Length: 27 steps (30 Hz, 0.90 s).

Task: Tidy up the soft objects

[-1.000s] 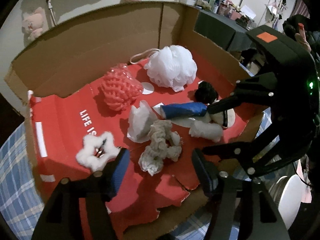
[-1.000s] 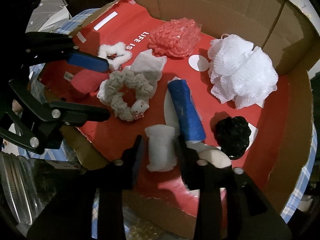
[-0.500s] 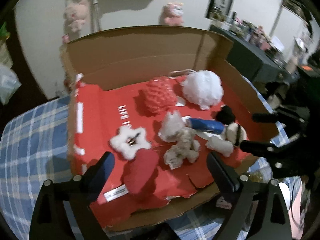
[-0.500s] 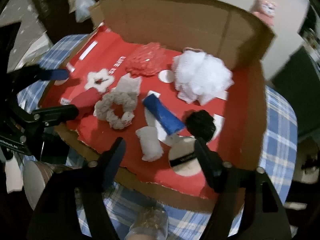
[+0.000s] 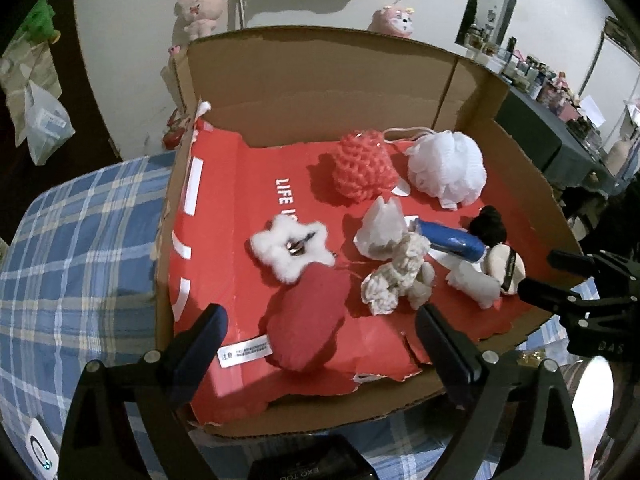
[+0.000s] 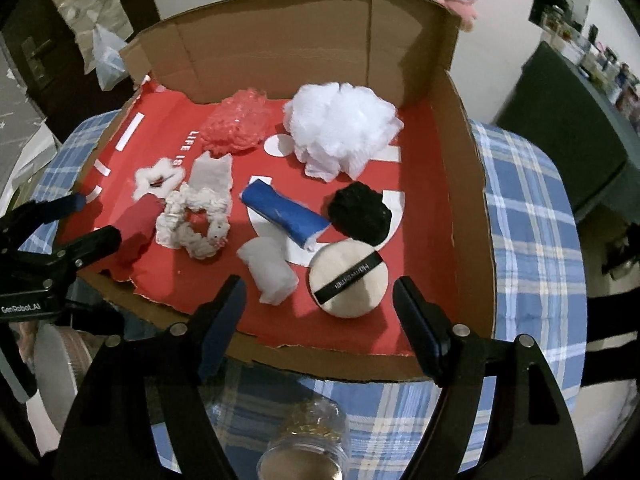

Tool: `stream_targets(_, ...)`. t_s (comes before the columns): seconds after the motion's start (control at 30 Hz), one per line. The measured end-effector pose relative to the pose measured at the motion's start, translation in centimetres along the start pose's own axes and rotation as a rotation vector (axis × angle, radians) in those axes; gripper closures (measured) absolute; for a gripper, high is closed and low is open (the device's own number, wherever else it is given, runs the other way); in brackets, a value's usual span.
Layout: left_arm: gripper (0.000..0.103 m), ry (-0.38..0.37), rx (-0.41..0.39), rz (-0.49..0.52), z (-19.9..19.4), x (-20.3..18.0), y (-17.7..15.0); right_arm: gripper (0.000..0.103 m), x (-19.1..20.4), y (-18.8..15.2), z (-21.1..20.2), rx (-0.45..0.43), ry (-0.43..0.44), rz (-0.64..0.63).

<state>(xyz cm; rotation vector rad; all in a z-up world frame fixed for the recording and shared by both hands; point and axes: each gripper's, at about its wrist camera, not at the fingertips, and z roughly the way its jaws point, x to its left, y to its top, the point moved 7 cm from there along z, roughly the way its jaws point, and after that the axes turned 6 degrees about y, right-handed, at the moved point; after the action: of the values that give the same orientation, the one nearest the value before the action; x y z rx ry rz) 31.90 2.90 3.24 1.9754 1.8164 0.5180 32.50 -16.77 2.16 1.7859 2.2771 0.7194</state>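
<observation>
A shallow cardboard box (image 5: 320, 80) with a red floor holds several soft items: a white bath pouf (image 6: 344, 128), a pink mesh sponge (image 6: 236, 124), a white fluffy star (image 5: 292, 246), a red pad (image 5: 306, 328), a cream scrunchie (image 6: 196, 220), a blue roll (image 6: 284, 210), a black pom (image 6: 360, 212), a white roll (image 6: 270, 270) and a round powder puff (image 6: 348, 284). My left gripper (image 5: 320, 334) is open and empty above the box's near edge, over the red pad. My right gripper (image 6: 320, 306) is open and empty above the white roll and puff.
The box sits on a blue plaid cloth (image 5: 72, 248). A clear jar with a gold lid (image 6: 304, 440) stands just before the box in the right wrist view. Plush toys (image 5: 198, 8) hang on the wall behind. A dark table (image 6: 568, 132) stands at right.
Both grippers have pulled back and up from the box and opened wide. The right gripper has let go of the white roll; the red pad now lies by the left gripper.
</observation>
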Motion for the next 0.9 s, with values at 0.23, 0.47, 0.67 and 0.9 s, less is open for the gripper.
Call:
stream_targets(0.23,0.006,0.01,-0.002,-0.004,0.39,0.06,-0.63,0.028,0.23,-0.23,0.36,-0.011,-0.012,0.002)
stream_targets(0.47,0.006,0.033,-0.007,-0.003,0.47,0.26,-0.88,0.028,0.34,-0.49,0.89,-0.014,-0.031,-0.006)
stream_targets(0.67,0.006,0.045,-0.012,0.015,0.49,0.05,-0.94,0.028,0.13,-0.53,0.92,-0.027,-0.043,-0.003)
stream_targets(0.9,0.006,0.044,-0.009,0.014,0.62,0.01,-0.83,0.028,-0.51,-0.72,0.88,-0.035,-0.045,0.012)
